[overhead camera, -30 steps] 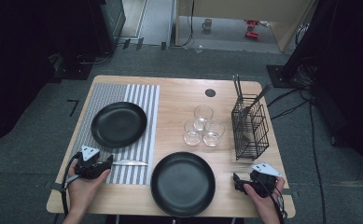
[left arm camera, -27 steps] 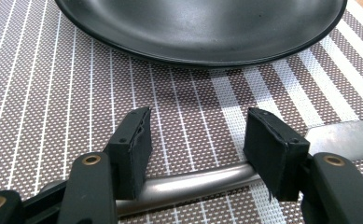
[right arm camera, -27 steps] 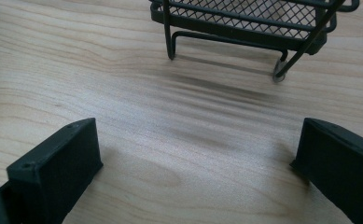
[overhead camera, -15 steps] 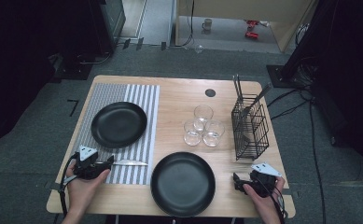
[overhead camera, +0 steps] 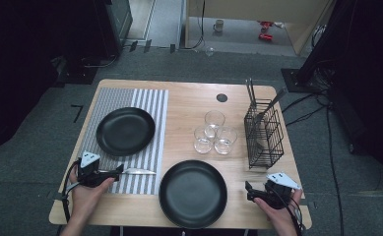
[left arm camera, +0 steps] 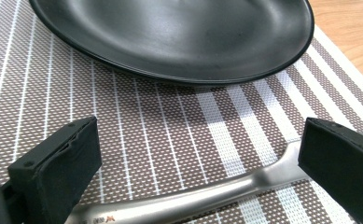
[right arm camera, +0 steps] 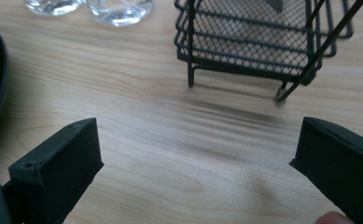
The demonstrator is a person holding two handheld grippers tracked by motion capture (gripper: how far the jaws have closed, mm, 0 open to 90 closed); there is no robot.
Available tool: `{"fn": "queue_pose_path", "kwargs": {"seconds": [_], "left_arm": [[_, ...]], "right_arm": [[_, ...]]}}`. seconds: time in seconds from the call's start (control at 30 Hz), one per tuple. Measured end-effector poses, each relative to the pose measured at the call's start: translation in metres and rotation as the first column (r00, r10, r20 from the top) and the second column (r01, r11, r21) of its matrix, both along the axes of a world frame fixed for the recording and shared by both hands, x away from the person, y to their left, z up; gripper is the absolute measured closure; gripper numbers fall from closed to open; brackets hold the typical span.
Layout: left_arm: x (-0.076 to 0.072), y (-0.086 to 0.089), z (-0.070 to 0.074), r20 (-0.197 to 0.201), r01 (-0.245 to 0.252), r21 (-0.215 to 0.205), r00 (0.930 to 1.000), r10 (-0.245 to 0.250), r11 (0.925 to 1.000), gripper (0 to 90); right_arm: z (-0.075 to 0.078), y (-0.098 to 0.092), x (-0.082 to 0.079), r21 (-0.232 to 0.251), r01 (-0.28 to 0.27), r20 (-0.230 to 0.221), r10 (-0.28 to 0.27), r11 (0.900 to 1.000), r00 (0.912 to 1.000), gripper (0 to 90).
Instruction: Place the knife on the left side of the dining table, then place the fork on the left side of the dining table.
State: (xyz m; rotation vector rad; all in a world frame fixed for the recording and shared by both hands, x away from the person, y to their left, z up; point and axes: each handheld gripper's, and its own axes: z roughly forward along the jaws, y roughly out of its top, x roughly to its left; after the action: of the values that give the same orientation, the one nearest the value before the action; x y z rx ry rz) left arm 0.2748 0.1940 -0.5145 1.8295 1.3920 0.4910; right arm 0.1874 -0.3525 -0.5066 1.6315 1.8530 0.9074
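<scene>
Left tool (overhead camera: 114, 172) at the near edge of the striped placemat (overhead camera: 152, 105), jaws just opened wide; the butter knife (overhead camera: 136, 171) lies flat on the placemat between them, handle crossing the gap in the left gripper view (left arm camera: 202, 196), with neither pad seen pressing on it. Knife sits just nearside of the black plate on the placemat (overhead camera: 125, 131), blade pointing away from the placemat's left edge toward the second black plate (overhead camera: 193, 192), which rests on bare bench (overhead camera: 194, 98) off the placemat's right corner. Right tool (overhead camera: 250, 191) well apart from the placemat, past the second plate, jaws open over bare wood. Three glasses (overhead camera: 213, 133) and a wire cutlery caddy (overhead camera: 263, 132) stand beyond it.
</scene>
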Motion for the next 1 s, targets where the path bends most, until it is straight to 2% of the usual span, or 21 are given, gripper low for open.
{"fn": "queue_pose_path", "kwargs": {"seconds": [0.17,0.7,1.0], "left_arm": [[0.000,0.001,-0.001,-0.010,-0.001,-0.005,0.9999,0.001,1.0000,0.0],[0.000,0.001,-0.001,-0.017,-0.011,-0.006,0.9998,0.011,0.9999,0.0],[0.000,0.001,-0.001,-0.017,-0.011,0.000,0.9998,0.011,0.9999,0.0]], "right_arm": [[0.014,0.003,-0.005,-0.005,-0.001,0.031,0.001,1.000,0.9995,0.0],[0.055,0.007,-0.014,0.032,0.003,0.131,-0.008,0.999,0.9913,0.0],[0.071,0.007,-0.011,0.039,-0.008,0.157,0.001,0.999,0.9876,0.0]]}}
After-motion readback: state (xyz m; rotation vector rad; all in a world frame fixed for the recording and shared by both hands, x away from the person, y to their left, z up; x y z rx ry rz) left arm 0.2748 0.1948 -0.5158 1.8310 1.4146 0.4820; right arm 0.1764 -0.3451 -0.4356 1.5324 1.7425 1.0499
